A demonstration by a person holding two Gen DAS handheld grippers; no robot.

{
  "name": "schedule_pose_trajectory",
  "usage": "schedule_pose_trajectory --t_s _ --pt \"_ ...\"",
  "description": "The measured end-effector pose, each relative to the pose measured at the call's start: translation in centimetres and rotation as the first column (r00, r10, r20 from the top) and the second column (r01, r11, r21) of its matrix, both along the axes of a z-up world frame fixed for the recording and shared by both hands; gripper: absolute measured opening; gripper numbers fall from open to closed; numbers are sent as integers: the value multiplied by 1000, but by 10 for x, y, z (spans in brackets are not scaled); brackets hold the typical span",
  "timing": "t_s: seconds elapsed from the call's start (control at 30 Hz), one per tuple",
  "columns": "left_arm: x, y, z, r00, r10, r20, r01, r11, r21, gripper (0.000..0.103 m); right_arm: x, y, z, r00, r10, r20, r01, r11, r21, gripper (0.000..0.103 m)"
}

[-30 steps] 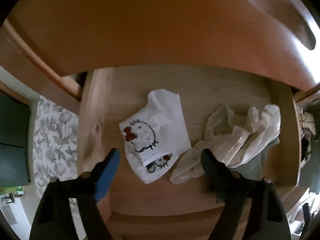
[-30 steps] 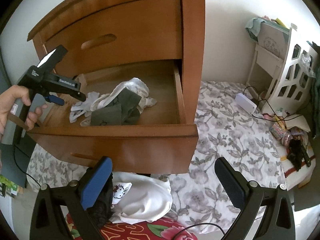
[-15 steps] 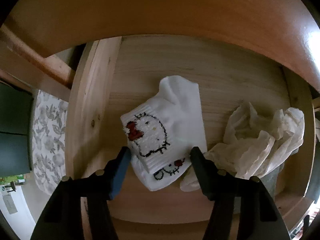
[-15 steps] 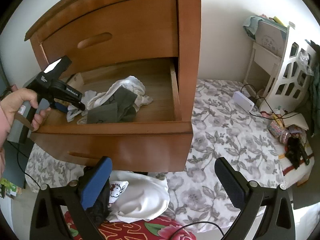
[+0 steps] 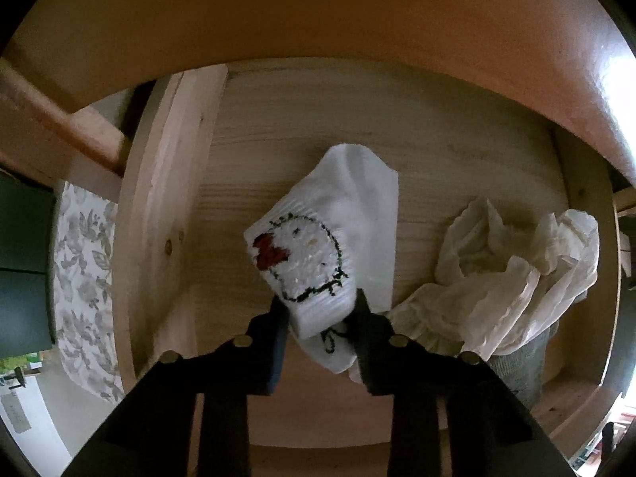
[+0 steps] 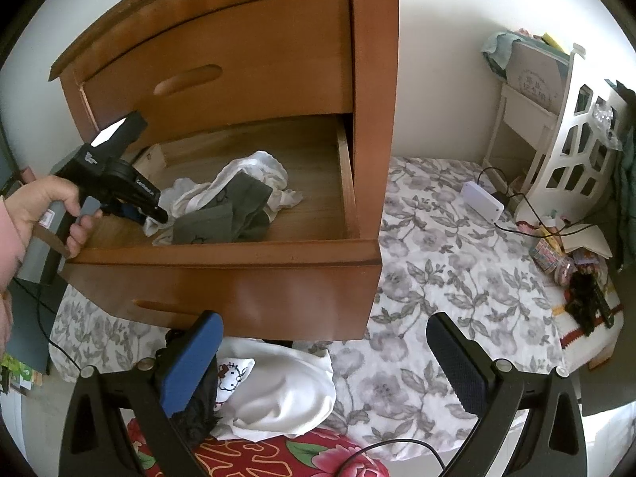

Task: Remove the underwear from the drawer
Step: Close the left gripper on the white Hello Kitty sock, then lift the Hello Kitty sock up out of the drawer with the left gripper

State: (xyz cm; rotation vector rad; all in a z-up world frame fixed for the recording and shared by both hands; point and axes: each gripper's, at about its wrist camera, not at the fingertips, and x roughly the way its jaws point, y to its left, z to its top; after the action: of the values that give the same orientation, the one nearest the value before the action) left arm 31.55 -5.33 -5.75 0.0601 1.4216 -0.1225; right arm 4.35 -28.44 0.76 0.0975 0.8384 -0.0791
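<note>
In the left wrist view a white folded garment with a cartoon cat face (image 5: 314,254) lies on the floor of the open wooden drawer (image 5: 167,214). My left gripper (image 5: 320,310) is shut on its near edge, one finger each side. A crumpled cream garment (image 5: 512,278) lies to its right, over a grey one (image 5: 520,369). The right wrist view shows the drawer (image 6: 222,274) pulled out, with the left gripper (image 6: 159,214) held by a hand at the clothes pile (image 6: 238,198). My right gripper (image 6: 322,353) hangs open below the drawer front, holding nothing.
Under the drawer front lie white clothes with a cartoon print (image 6: 274,389) and a black item (image 6: 194,409) on red floral fabric (image 6: 278,453). A grey floral bedsheet (image 6: 449,262) spreads right, with a white box and cables (image 6: 481,198) and a white rack (image 6: 572,127).
My left gripper moved forward and down into the drawer and closed from wide open onto the cartoon-print garment's edge. The right gripper barely moved and stays open.
</note>
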Motion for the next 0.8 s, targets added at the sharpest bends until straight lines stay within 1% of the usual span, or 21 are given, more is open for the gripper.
schedule_pose_trajectory --t_s 0.03,0.17,0.27,0.37,0.5,0.6,0.7,0.8 --pt "-1 3 1 1000 6 4 -6 1000 -7 23 0 0 0 1000 0 0 0 1000 0 103" --pt "-5 17 6 999 39 23 -38 998 -43 22 0 -1 2 1000 -1 3 1 1000 0 103" --pt "-11 23 14 996 58 62 -54 997 -62 21 -2 -1 4 1000 -2 7 3 1000 -2 103" --pt "-22 27 23 993 54 100 -46 996 -81 20 -3 -1 5 1000 -6 10 6 1000 -1 103" --pt "-39 37 36 986 72 151 -52 990 -131 19 -5 1 8 1000 1 17 -1 1000 -2 103" --pt "-53 44 47 976 82 203 -46 983 -178 19 -7 2 9 1000 3 21 -3 1000 -3 103" --pt "-71 51 58 961 103 256 -40 970 -239 19 -7 2 11 1000 0 24 1 1000 -2 103" --pt "-86 57 68 944 123 305 -34 959 -280 19 -7 2 11 1000 -3 26 3 1000 -2 103"
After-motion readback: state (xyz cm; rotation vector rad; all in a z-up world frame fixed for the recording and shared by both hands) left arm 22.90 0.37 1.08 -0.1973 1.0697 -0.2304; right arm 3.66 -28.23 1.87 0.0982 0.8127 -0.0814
